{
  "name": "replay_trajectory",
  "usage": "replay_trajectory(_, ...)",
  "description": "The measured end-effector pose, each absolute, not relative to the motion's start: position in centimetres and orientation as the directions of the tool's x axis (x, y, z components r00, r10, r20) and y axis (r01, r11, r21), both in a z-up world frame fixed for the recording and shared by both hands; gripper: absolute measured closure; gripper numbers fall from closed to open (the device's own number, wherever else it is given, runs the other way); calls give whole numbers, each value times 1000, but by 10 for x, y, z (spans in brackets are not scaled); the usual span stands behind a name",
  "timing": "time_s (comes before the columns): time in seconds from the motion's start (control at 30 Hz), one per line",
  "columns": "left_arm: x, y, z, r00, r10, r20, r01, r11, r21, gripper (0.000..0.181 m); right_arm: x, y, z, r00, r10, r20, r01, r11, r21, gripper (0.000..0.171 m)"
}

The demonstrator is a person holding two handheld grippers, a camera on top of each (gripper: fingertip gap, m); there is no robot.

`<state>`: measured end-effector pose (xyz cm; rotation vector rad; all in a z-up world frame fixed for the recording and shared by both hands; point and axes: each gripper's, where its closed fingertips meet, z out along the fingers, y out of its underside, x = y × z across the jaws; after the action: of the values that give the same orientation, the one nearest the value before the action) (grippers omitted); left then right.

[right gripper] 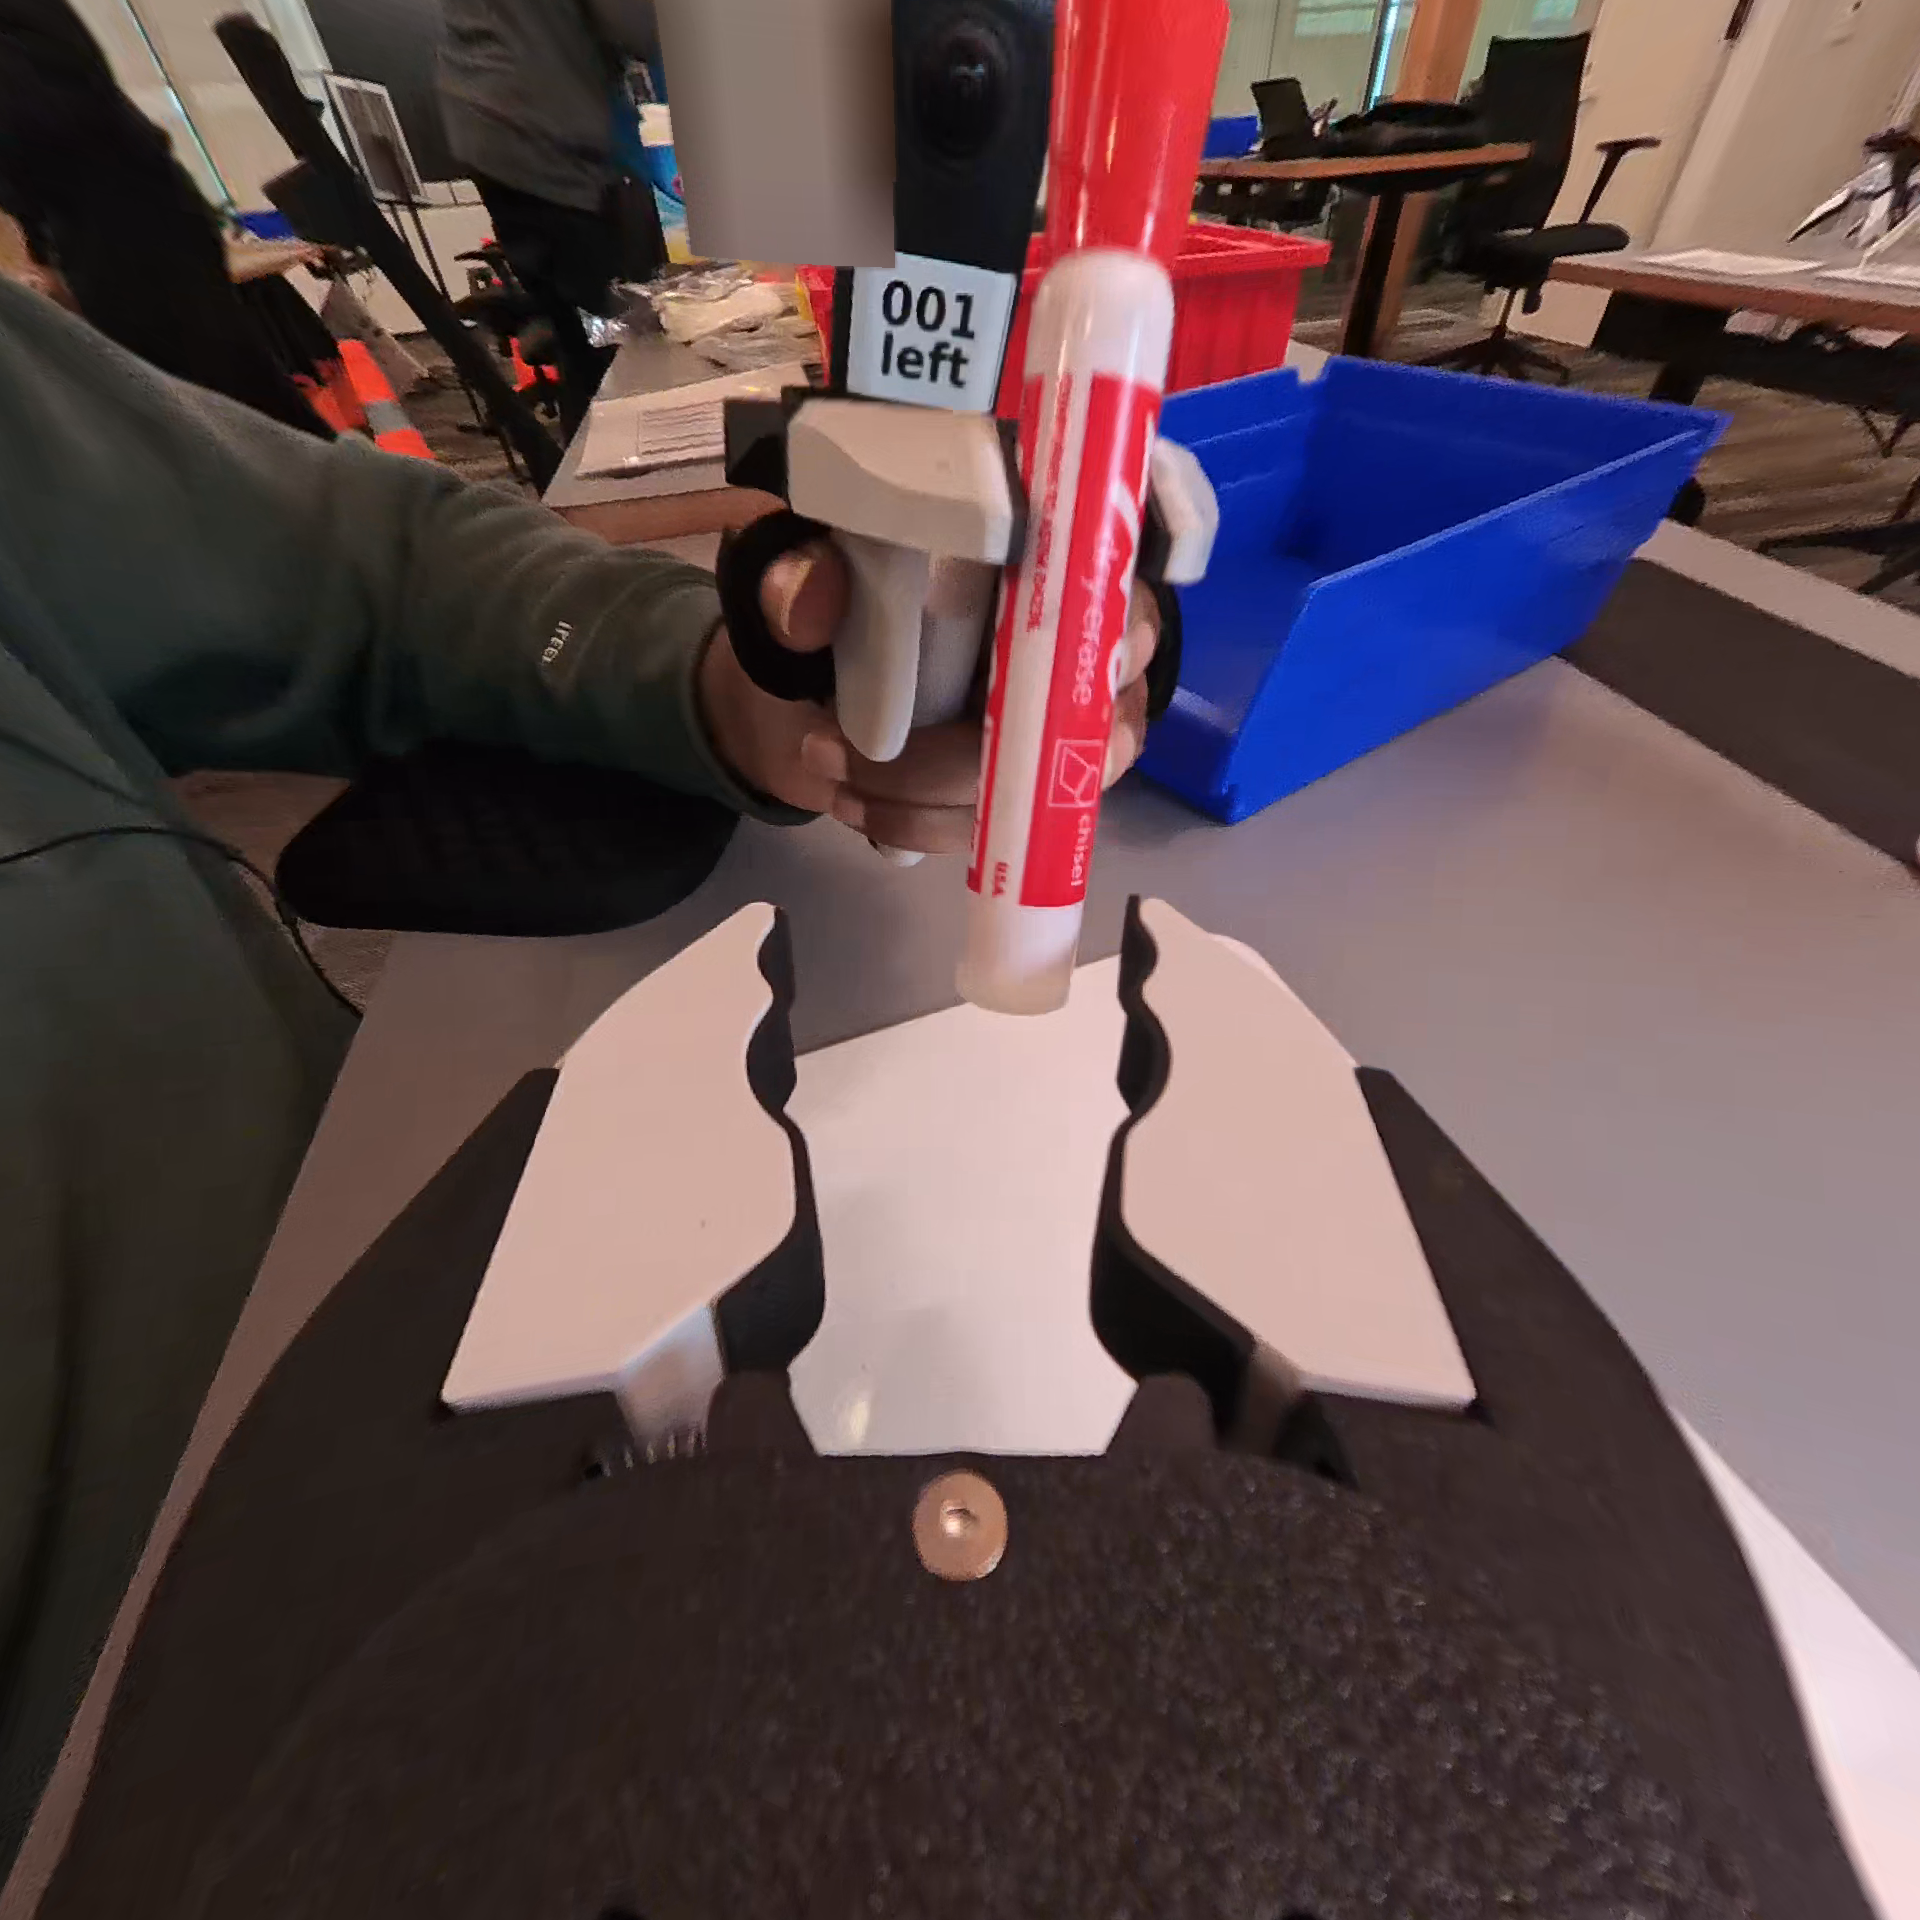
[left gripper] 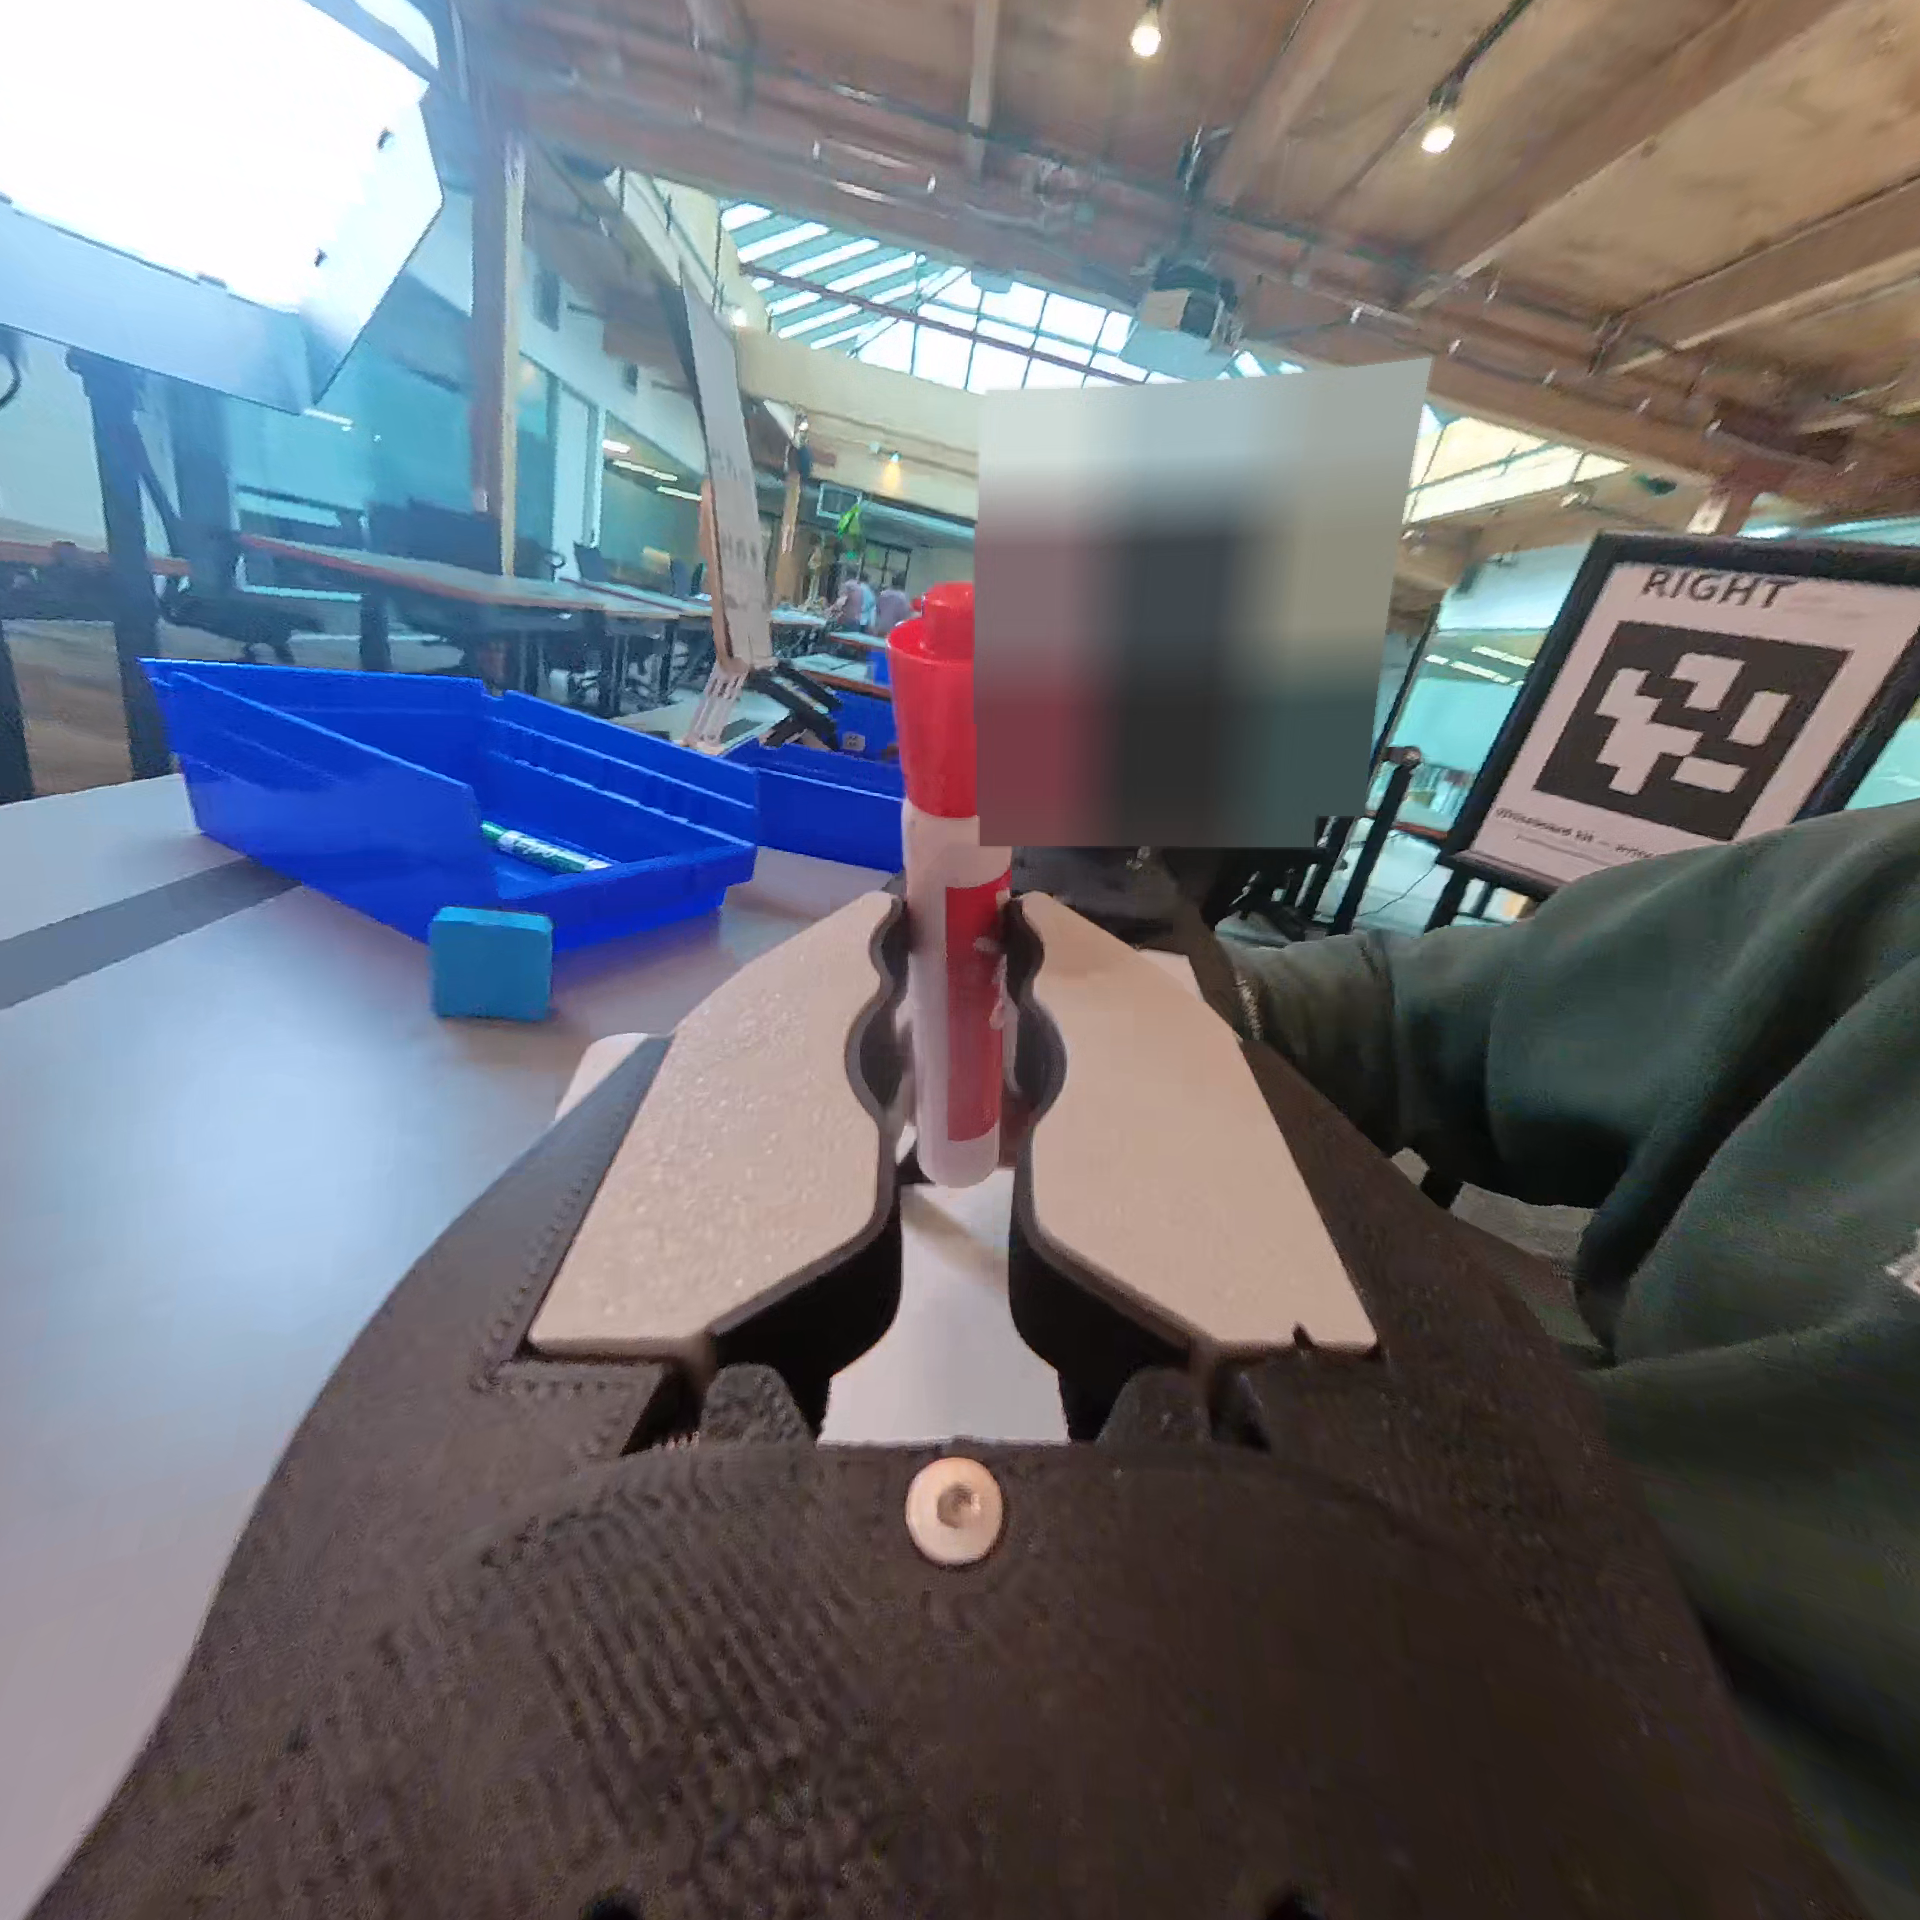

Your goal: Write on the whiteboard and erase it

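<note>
- Left wrist view alone shows a small blue rectangular foam eraser block [left gripper: 488, 961] lying on the grey bench [left gripper: 208, 1143], just in front of a long, shallow blue plastic bin [left gripper: 416, 790] that holds a green-capped marker [left gripper: 540, 850]; a framed black-and-white patterned marker board [left gripper: 1704, 727] stands off to the right, past a dark green sleeve [left gripper: 1662, 1091].
- Right wrist view alone shows the person's hand [right gripper: 883, 748] wrapped around the handle of the left claw [right gripper: 1081, 499], a deep blue plastic bin [right gripper: 1403, 561] behind it on the bench [right gripper: 1558, 935], a red bin [right gripper: 1247, 301] farther back, and more of the glossy white whiteboard [right gripper: 956, 1195] lying flat on the bench.
- In the left view, the left claw [left gripper: 956, 987] is clamped shut on the red-and-white cylindrical dry-erase marker [left gripper: 951, 935], its wavy black inner pads pressing the barrel from both sides.
- That marker [right gripper: 1070, 623] stands nearly upright, long axis vertical with a slight tilt: red cap on top, rounded white butt end downward, hanging just above the whiteboard's far edge.
- The right claw [right gripper: 956, 987] is spread wide and holds nothing, level with the marker's lower end; the whiteboard shows between its fingers.
- Both claws have flat, matt white finger plates on rough, ridged black printed bodies, each with a silver screw at centre.
</note>
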<state>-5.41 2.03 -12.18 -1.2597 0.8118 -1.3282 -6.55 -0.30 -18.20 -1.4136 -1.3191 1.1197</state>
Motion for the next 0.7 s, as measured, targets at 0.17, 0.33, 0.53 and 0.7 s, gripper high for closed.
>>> replay_trajectory(0.17, -52, 13, -121, 140, -970, 199, 247, -160, -956, 163, -74, -8, -193, 47, 999, -5, 226, -16, -974, 122)
replay_trajectory(0.33, -53, 16, -123, 162, -968, 192, 228, -152, -962, 163, -60, 0, -186, 91, 996, 26, 222, 5, -975, 117)
replay_trajectory(0.53, -42, 13, -132, 155, -970, 187, 173, -160, -972, 163, -60, 7, -177, 130, 991, 45, 179, 22, -984, 150)
replay_trajectory(0.7, -46, 16, -138, 206, -965, 162, 131, -137, -982, 163, -49, 17, -183, 130, 991, 46, 245, 13, -969, 152)
